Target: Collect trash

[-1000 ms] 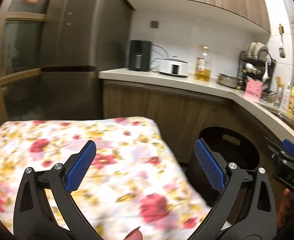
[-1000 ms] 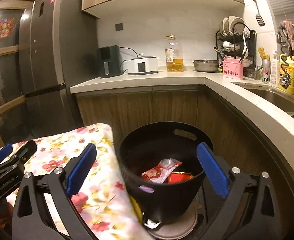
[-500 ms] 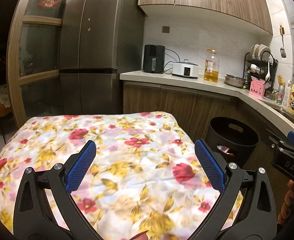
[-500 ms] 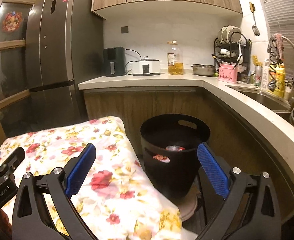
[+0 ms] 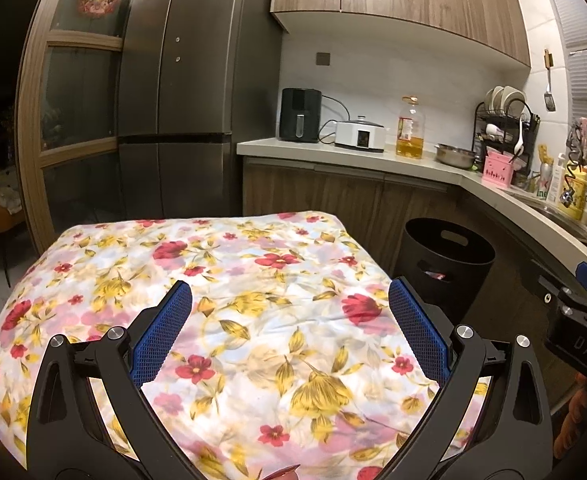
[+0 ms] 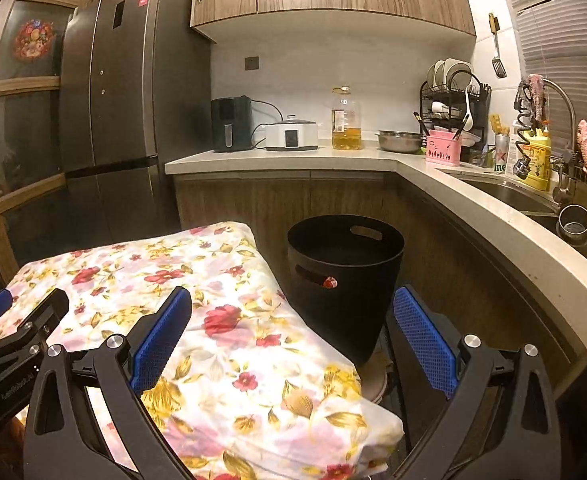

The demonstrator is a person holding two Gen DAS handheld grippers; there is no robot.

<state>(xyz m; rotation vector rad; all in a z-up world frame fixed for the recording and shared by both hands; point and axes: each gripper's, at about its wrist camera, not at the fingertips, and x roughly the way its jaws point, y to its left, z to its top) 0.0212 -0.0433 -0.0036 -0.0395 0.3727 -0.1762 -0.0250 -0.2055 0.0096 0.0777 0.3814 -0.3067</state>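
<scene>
A black trash bin (image 6: 345,276) stands on the floor to the right of a table with a floral cloth (image 6: 197,304); it also shows in the left wrist view (image 5: 445,260). A red wrapper (image 6: 329,282) shows through the bin's side handle hole. My left gripper (image 5: 289,332) is open and empty above the floral cloth (image 5: 221,300). My right gripper (image 6: 291,340) is open and empty, held over the table's right edge, short of the bin. No loose trash shows on the cloth.
A kitchen counter (image 6: 373,160) wraps around behind and to the right of the bin, with an oil bottle (image 6: 346,120), a cooker (image 6: 291,136), a dish rack (image 6: 453,112) and a sink (image 6: 505,196). A tall fridge (image 5: 189,92) stands at the back left.
Both grippers have drawn back and risen away from the bin. More of the floral table now shows, and the bin looks smaller and farther. Both stay open.
</scene>
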